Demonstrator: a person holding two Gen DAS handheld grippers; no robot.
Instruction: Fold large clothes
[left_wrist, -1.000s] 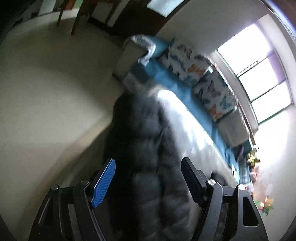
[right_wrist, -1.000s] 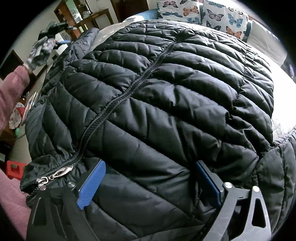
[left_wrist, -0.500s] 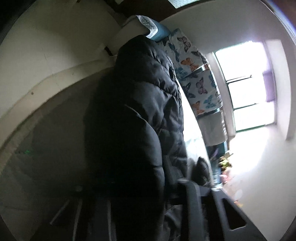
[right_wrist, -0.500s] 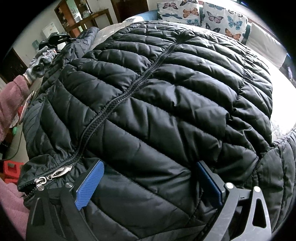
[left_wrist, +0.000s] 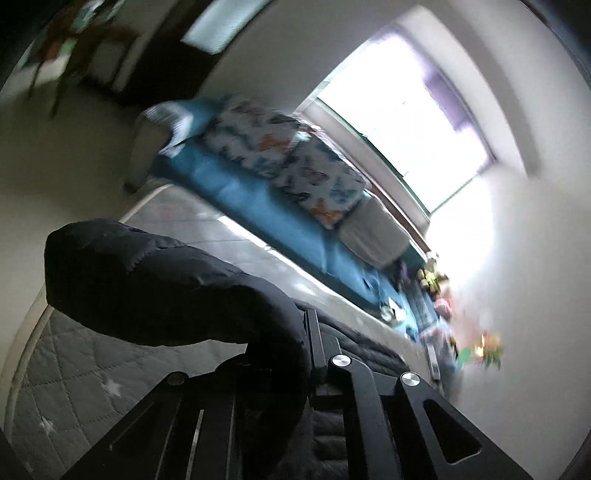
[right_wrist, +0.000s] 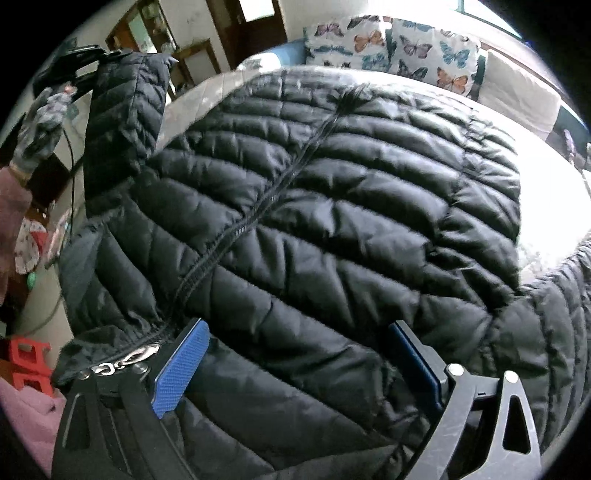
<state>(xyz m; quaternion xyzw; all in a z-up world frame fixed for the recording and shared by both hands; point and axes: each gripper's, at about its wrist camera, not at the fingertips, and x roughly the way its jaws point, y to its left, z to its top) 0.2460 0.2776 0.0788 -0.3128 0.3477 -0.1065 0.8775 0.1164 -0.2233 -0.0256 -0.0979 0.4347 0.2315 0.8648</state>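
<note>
Jacket (right_wrist: 332, 206), black, quilted, zipped, lies front-up and spread across a grey quilted mattress (left_wrist: 92, 369), taking up most of it. One sleeve (right_wrist: 122, 122) is off the surface, pinched in the left gripper (left_wrist: 306, 354), whose jaws have just closed and now stand clamped on the sleeve fabric; from the left wrist camera the sleeve end sticks out past the fingers over the mattress. The gloved left hand (right_wrist: 40, 125) holds that gripper up at the far left edge of the jacket. Right gripper (right_wrist: 295, 365) sits low over the hem near the zipper pull (right_wrist: 122, 363), jaws wide apart, blue pads either side of the fabric, not pinching anything. Progress judged: very early, body still flat and unfolded, first sleeve only just lifted. Left to do: lay this sleeve across the chest, same for the other sleeve at lower right, then fold the body over. Behind the mattress a blue sofa (left_wrist: 258, 206) with butterfly cushions (right_wrist: 391, 40) under a window (left_wrist: 406, 110).
</note>
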